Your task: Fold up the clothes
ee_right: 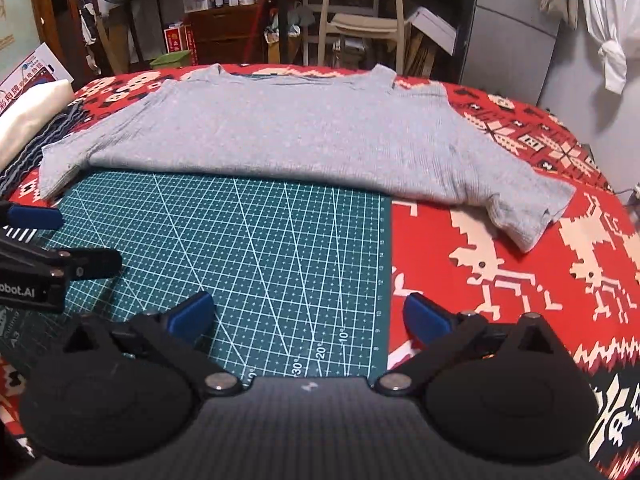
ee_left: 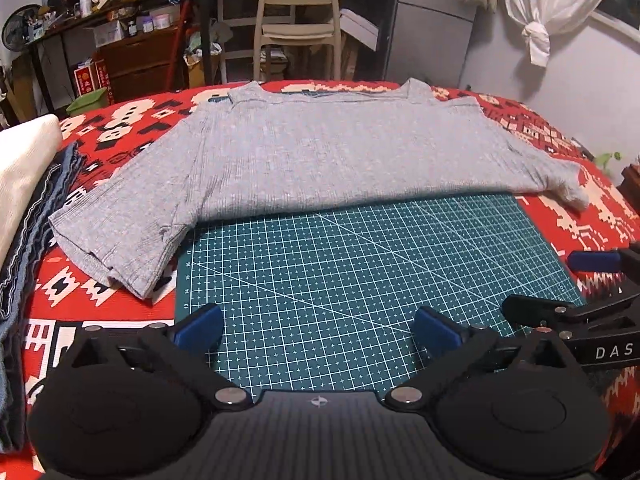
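Shirt: grey T-shirt (ee_left: 320, 152) folded in half, lying flat across the far edge of the green cutting mat (ee_left: 360, 280), both sleeves spread out to left and right.
Surface: red patterned blanket (ee_right: 500, 260) under mat and shirt.
Left hand-held gripper (ee_left: 318, 326): jaws spread wide, nothing between them, over the mat's near part.
Right hand-held gripper (ee_right: 308, 314): jaws spread wide, empty, over the mat's right edge.
Left side: folded clothes stack (ee_left: 28, 208) beside the left sleeve.

Beige chair (ee_left: 299, 12) before cluttered shelves (ee_left: 120, 20)
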`<state>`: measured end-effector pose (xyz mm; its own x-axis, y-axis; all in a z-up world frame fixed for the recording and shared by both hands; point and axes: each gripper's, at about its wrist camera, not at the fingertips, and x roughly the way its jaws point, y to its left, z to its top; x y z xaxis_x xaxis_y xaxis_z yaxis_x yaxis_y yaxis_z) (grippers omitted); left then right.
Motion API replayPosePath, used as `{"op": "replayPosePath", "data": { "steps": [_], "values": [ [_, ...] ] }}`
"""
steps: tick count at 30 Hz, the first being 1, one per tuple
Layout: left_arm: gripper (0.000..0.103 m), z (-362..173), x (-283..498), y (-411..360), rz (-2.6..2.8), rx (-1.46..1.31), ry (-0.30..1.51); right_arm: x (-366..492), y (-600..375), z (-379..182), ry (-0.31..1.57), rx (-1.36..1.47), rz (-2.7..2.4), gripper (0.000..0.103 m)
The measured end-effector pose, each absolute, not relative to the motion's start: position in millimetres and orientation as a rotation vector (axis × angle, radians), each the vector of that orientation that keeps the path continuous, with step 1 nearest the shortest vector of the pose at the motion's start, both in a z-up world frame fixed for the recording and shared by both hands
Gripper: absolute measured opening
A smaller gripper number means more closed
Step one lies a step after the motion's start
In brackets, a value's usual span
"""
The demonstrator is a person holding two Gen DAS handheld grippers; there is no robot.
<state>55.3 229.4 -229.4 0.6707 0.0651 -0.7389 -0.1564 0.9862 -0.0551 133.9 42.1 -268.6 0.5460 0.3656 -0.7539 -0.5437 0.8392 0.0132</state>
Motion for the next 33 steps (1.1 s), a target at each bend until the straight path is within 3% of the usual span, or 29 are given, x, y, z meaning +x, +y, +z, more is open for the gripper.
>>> {"op": "replayPosePath", "data": {
  "steps": [11, 14, 16, 21, 26, 28, 33],
  "values": [
    [0.103, -230.8, 57.6, 221.0, 0.132, -0.051, 0.851, 137.0, 42.2, -266.9, 0.864, -0.221, 0.529, 0.102],
    [0.096, -227.9, 55.5, 225.9, 0.155, -0.072, 0.848, 138.4, 43.7, -265.1, 0.875, -0.226, 0.529, 0.102],
    [0.092, -222.2, 54.6, 234.6, 0.170, -0.121, 0.853, 140.9, 44.1, -263.0, 0.893, -0.232, 0.526, 0.102],
    [0.091, -196.0, 38.5, 278.4, 0.289, -0.276, 0.772, 143.4, 32.1, -242.7, 0.835, -0.200, 0.490, 0.102],
    [0.091, -185.6, 40.8, 318.0, 0.468, -0.264, 0.723, 152.0, 8.5, -217.6, 0.741, -0.167, 0.437, 0.102],
    [0.081, -192.1, 49.7, 333.7, 0.512, -0.257, 0.742, 157.9, -1.1, -210.8, 0.709, -0.160, 0.402, 0.102],
    [0.074, -209.3, 69.1, 353.0, 0.602, -0.218, 0.787, 178.7, -30.2, -204.8, 0.683, -0.111, 0.313, 0.094]
  ]
}}
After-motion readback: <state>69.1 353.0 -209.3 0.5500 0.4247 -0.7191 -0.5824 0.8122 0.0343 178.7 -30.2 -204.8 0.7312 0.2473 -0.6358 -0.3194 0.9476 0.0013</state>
